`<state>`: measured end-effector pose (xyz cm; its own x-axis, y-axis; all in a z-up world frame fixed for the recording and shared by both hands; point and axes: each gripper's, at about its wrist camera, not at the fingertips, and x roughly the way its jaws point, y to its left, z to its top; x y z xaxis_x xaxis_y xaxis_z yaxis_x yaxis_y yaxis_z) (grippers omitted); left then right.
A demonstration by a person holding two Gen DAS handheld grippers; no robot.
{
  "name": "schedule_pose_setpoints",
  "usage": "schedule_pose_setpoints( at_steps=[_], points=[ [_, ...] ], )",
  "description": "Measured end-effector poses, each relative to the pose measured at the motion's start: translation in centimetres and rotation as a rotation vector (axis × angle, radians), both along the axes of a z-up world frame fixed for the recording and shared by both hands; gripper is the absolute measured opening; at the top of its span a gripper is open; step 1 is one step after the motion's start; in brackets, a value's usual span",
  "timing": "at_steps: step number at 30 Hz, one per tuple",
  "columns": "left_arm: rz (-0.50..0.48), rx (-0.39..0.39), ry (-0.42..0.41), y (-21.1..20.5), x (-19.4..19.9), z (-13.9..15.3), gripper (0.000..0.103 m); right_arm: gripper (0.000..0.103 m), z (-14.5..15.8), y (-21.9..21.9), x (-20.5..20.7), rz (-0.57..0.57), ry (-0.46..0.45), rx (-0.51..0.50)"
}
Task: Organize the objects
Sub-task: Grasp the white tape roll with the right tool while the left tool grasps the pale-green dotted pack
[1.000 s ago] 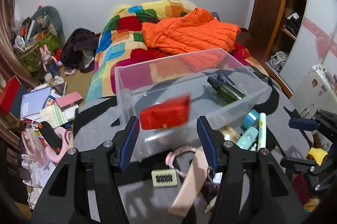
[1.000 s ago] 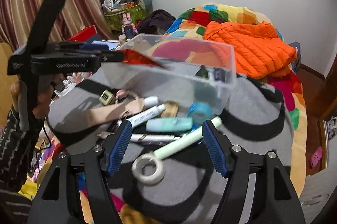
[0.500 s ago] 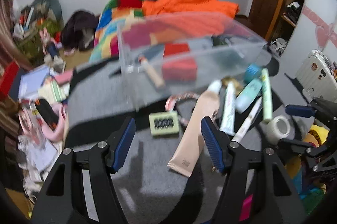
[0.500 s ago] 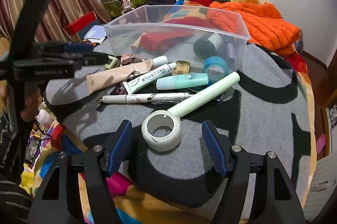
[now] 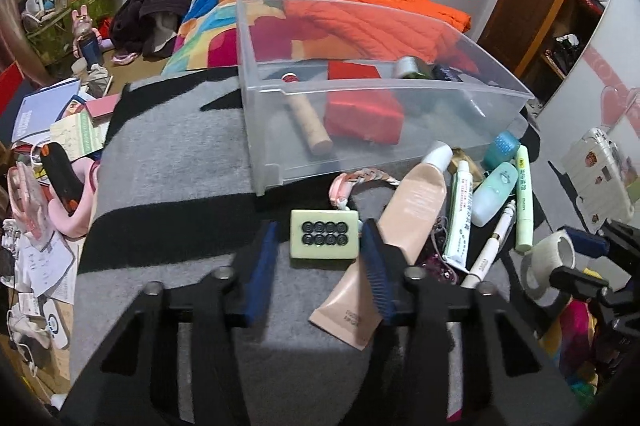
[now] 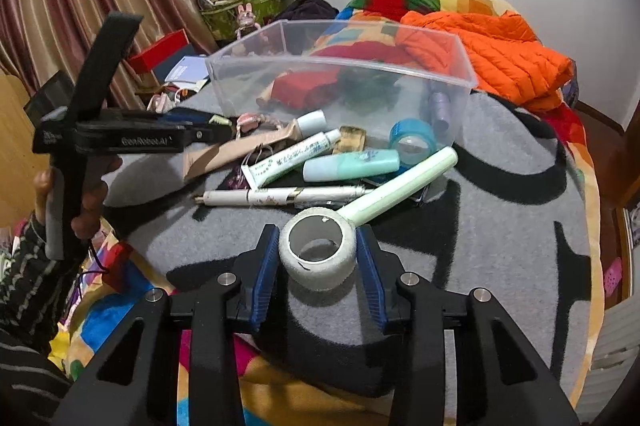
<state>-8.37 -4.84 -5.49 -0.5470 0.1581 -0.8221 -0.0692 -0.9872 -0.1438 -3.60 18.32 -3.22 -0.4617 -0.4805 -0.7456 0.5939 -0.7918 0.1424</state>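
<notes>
Both hands look to be mid-pick at once. The left gripper [image 5: 320,242] sits low on the grey and black blanket [image 5: 168,162], its blue-padded fingers [image 5: 262,262] spread either side of the pale green rectangular block with eight dark round buttons [image 5: 324,240], close to its short ends but with a sliver of gap showing, so nothing is gripped yet. The right gripper [image 6: 318,254] brackets the white roll of tape [image 6: 318,254] near the blanket's front edge, fingers [image 6: 266,262] right against its sides; whether they already pinch it I cannot tell. The clear plastic bin [image 5: 400,90] stands toward the blanket's far edge, already holding a red box [image 5: 362,114], a tan tube and a dark bottle. I judge the next move is to close, lift clear of the neighbouring beige squeeze tube [image 5: 400,222] and carry each piece over the bin's rim. The left view shows the block's button face and the bin's contents plainly; the right view instead shows the hand [image 6: 86,198] holding the left tool, and the blue tape roll [image 6: 412,138] beside the bin wall.
</notes>
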Motion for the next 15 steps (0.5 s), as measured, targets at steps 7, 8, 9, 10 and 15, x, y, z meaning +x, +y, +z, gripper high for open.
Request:
schedule_pose_setpoints(
  at_steps=[7, 8, 9, 10, 15],
  points=[
    [-0.003, -0.030, 0.042, 0.5, 0.9, 0.9, 0.033, 0.036, 1.5, 0.5, -0.7, -0.026, 0.031, -0.031],
    [-0.004, -0.033, 0.050, 0.6, 1.1, 1.2, 0.033, 0.036, 1.7, 0.5, -0.9, -0.031, 0.037, -0.034],
    [-0.004, -0.036, 0.060, 0.7, 1.3, 1.6, 0.033, 0.036, 1.8, 0.5, -1.1, -0.035, 0.041, -0.036],
    [-0.004, -0.037, 0.070, 0.8, 1.4, 1.9, 0.033, 0.036, 2.0, 0.5, -1.5, -0.041, 0.044, -0.039],
    [-0.010, -0.021, 0.132, 0.9, 2.1, 4.3, 0.033, 0.036, 3.2, 0.4, -3.0, -0.062, 0.071, -0.062]
  ],
)
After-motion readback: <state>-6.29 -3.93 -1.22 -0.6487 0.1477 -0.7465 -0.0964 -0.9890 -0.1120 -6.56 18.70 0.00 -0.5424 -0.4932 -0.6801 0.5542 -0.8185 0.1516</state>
